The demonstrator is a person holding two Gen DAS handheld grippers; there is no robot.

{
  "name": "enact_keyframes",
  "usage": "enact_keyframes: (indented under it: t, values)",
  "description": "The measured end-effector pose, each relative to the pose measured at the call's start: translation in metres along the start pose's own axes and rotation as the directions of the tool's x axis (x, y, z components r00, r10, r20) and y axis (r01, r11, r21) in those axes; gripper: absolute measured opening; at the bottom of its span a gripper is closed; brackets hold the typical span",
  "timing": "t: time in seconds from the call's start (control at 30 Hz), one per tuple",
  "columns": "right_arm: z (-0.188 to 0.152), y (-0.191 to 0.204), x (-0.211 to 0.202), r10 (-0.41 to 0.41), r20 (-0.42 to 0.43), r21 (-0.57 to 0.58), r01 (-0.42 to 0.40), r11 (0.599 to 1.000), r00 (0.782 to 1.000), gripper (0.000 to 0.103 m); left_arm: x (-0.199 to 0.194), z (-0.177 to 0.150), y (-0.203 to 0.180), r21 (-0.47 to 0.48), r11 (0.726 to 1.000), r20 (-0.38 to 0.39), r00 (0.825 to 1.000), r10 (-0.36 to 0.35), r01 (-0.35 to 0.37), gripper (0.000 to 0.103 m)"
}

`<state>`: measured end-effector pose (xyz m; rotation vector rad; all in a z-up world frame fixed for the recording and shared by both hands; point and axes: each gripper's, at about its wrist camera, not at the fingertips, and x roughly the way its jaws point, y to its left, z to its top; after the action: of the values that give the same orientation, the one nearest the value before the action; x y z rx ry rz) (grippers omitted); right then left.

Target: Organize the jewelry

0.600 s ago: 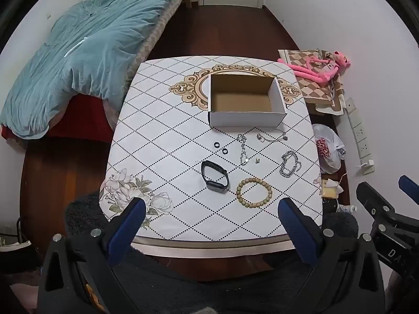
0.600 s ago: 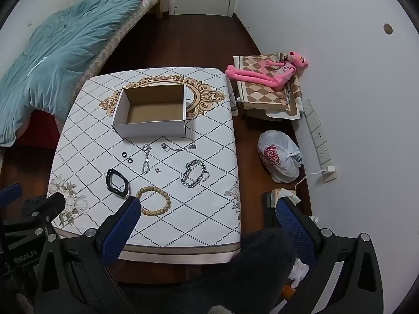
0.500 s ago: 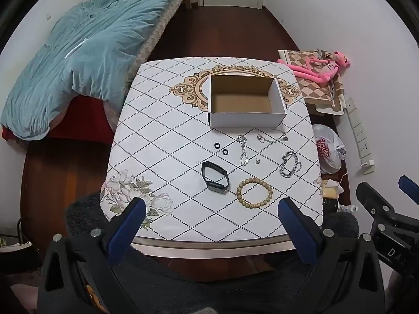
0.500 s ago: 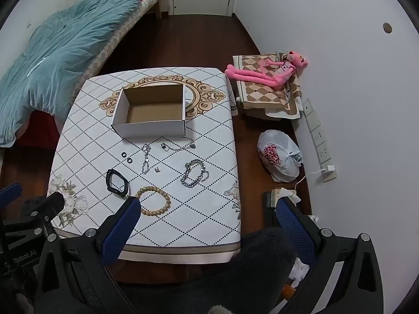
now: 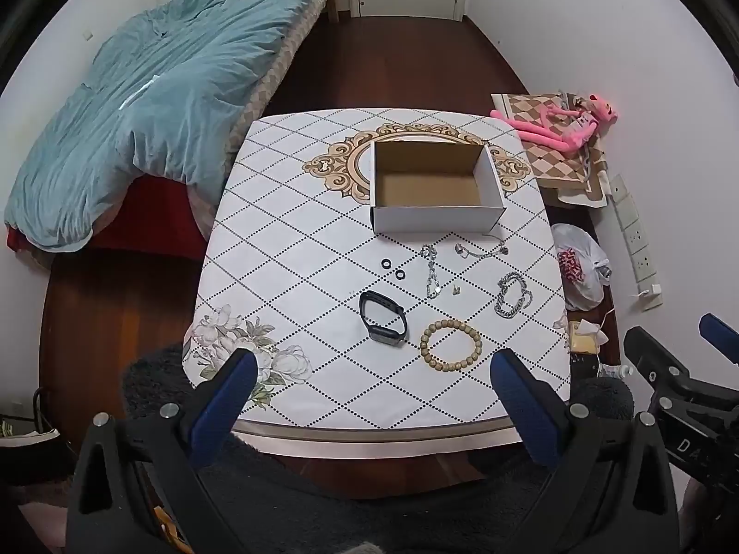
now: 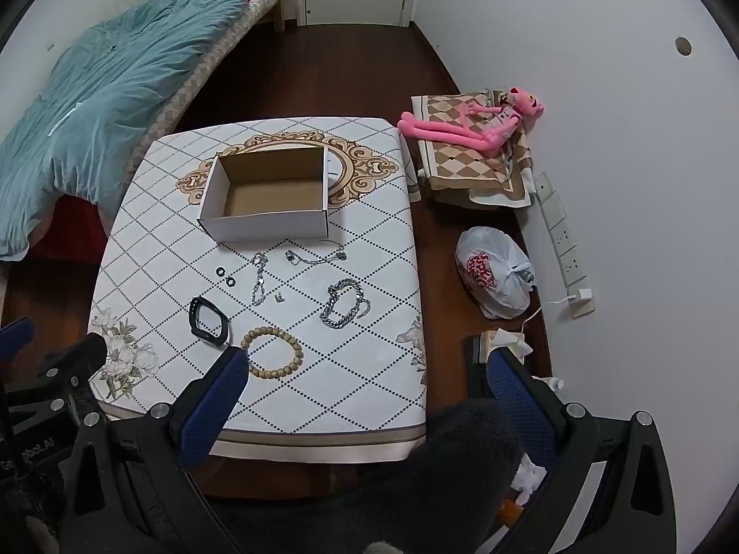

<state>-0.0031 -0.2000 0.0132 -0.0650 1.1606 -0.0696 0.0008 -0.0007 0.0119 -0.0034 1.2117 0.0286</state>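
An open, empty cardboard box (image 5: 434,184) (image 6: 270,194) stands at the far middle of the table. In front of it lie a wooden bead bracelet (image 5: 450,345) (image 6: 273,352), a black band (image 5: 383,317) (image 6: 208,315), two small black rings (image 5: 392,267) (image 6: 225,276), a chunky silver chain bracelet (image 5: 512,294) (image 6: 344,304), and thin silver chains (image 5: 432,267) (image 6: 259,277). My left gripper (image 5: 372,369) is open and empty, high above the table's near edge. My right gripper (image 6: 365,369) is open and empty, above the table's near right corner.
The table (image 5: 286,231) has a white diamond-patterned cloth. A bed with a teal duvet (image 5: 138,106) is on the left. On the floor to the right are a pink plush toy (image 6: 475,124) on a checked cushion and a white plastic bag (image 6: 492,277).
Both views have shifted only very slightly. No jewelry has moved and both grippers stay open.
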Motion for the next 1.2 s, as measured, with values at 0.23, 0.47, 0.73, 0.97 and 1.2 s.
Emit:
enact_keyframes:
  t: [0.23,0.47,0.73,0.97,1.2]
  values:
    - [0.001,0.0,-0.001,0.002,0.001,0.0,-0.002,1.0,1.0,0.103,-0.005,0.006,0.002,0.003,1.0,0.009,1.0,0.001,-0.001,0.103]
    - [0.0,0.003,-0.002,0.0,0.005,0.0,0.0,1.0,1.0,0.103,-0.006,-0.001,0.0,0.001,1.0,0.014,1.0,0.001,-0.001,0.103]
    - [0.001,0.0,-0.004,0.004,0.003,0.0,-0.004,1.0,1.0,0.103,-0.006,-0.002,0.0,0.0,1.0,0.015,1.0,0.002,-0.002,0.103]
    - [0.001,0.001,-0.005,0.003,0.003,0.0,-0.003,1.0,1.0,0.103,-0.008,-0.002,0.0,-0.001,1.0,0.018,1.0,0.0,0.0,0.103]
    - [0.001,0.001,-0.006,0.004,0.004,0.001,-0.004,1.0,1.0,0.103,-0.011,-0.002,-0.001,-0.001,1.0,0.024,1.0,-0.003,0.003,0.103]
